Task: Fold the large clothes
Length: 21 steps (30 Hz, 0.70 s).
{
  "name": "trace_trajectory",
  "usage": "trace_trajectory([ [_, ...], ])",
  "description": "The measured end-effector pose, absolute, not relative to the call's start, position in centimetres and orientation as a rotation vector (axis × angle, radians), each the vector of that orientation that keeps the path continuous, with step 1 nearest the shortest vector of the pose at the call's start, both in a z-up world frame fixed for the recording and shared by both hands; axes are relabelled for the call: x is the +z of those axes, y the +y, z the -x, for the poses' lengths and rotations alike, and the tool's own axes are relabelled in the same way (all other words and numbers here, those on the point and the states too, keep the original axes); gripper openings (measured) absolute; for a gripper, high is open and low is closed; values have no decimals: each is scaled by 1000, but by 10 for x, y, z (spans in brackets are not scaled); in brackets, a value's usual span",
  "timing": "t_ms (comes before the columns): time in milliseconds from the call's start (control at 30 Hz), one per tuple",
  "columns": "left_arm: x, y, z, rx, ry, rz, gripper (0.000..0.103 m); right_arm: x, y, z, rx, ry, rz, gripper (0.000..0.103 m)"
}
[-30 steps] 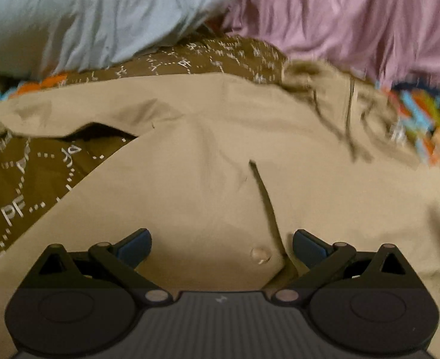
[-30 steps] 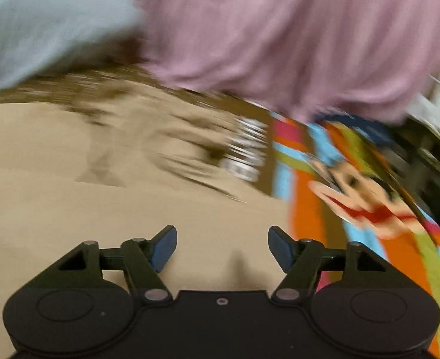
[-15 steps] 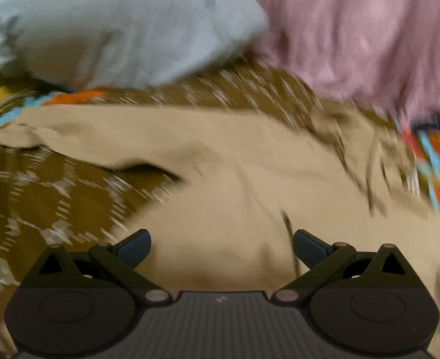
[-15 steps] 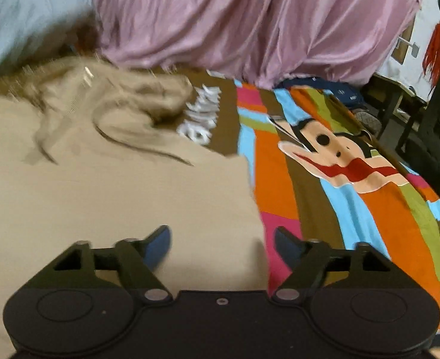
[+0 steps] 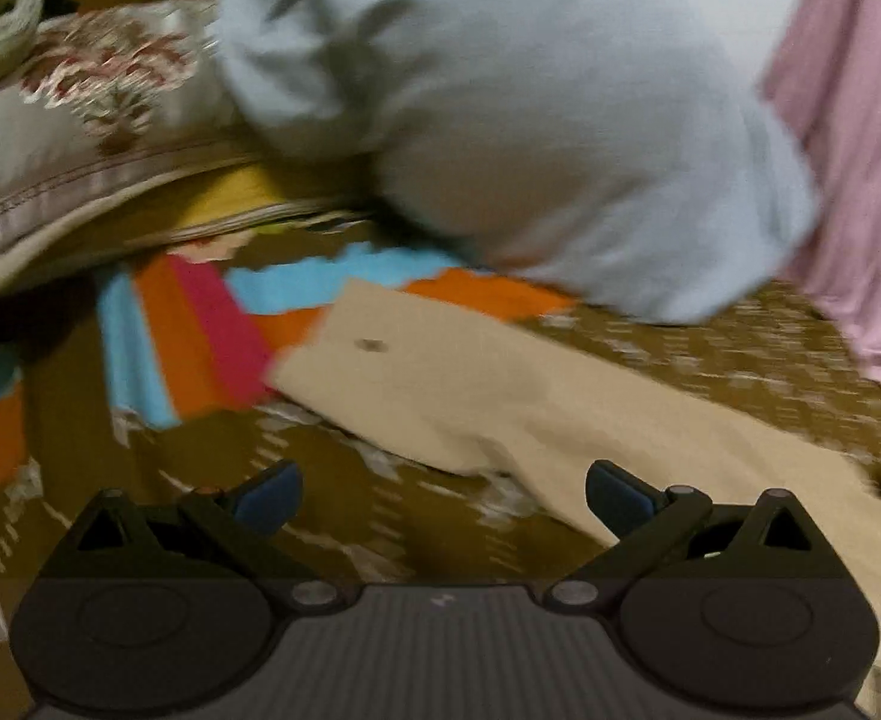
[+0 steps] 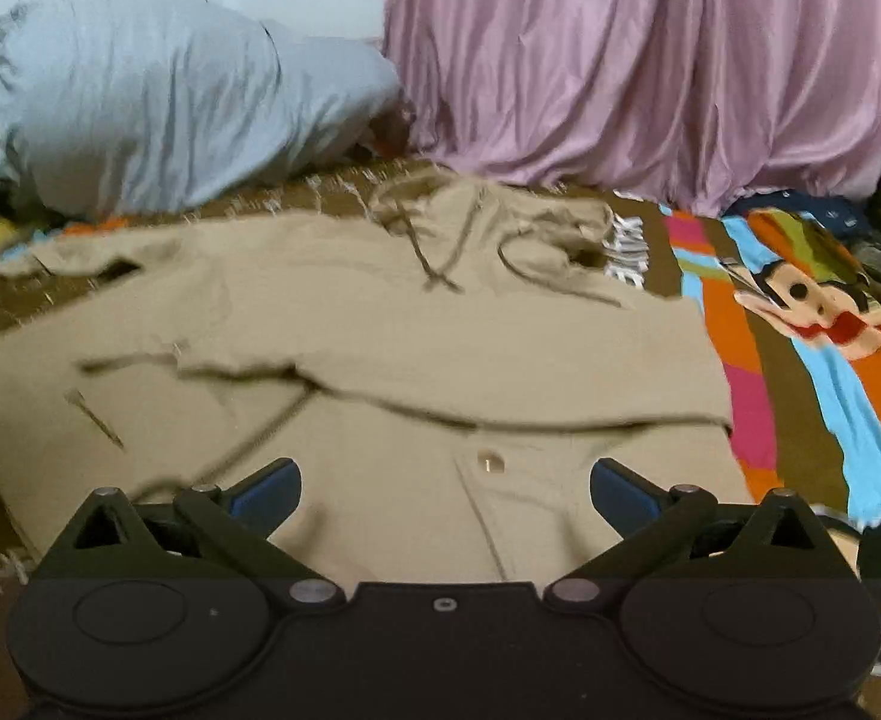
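A tan hooded garment [image 6: 380,336] lies spread on the patterned bedspread [image 6: 848,396], hood and drawstrings at the far end, one sleeve folded across its body. My right gripper [image 6: 443,486] is open and empty, hovering over the garment's near hem by a tan button [image 6: 489,461]. In the left wrist view the garment's outstretched sleeve [image 5: 470,384] runs from the right to a cuff at centre. My left gripper [image 5: 443,489] is open and empty, just short of the sleeve, over brown bedspread [image 5: 212,456].
A pale blue pillow [image 5: 530,120] sits behind the sleeve, also seen in the right wrist view [image 6: 158,114]. A floral cushion [image 5: 80,132] lies at the far left. A pink curtain [image 6: 650,60] hangs at the back.
My left gripper has swung left, off the garment's body toward the sleeve cuff. My right gripper has pulled back and turned left, so the whole garment shows. Both stay open.
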State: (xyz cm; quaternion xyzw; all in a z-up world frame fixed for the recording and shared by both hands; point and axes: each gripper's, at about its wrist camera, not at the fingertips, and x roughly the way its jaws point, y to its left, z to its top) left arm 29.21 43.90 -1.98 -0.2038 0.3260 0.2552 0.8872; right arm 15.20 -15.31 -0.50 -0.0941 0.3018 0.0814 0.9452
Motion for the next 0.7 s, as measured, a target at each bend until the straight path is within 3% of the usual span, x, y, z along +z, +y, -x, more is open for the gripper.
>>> trace_trajectory([
  [167, -42, 498, -302, 588, 666, 609, 89, -25, -154, -162, 125, 675, 166, 102],
  [367, -60, 518, -316, 635, 660, 728, 75, -35, -162, -169, 129, 720, 128, 102],
  [400, -63, 519, -321, 647, 670, 717, 68, -36, -161, -168, 127, 723, 131, 102],
  [533, -64, 516, -330, 721, 672, 683, 22, -39, -162, -169, 128, 734, 131, 102],
  [700, -30, 489, -329, 716, 550, 549, 3, -39, -163, -169, 131, 738, 124, 102],
])
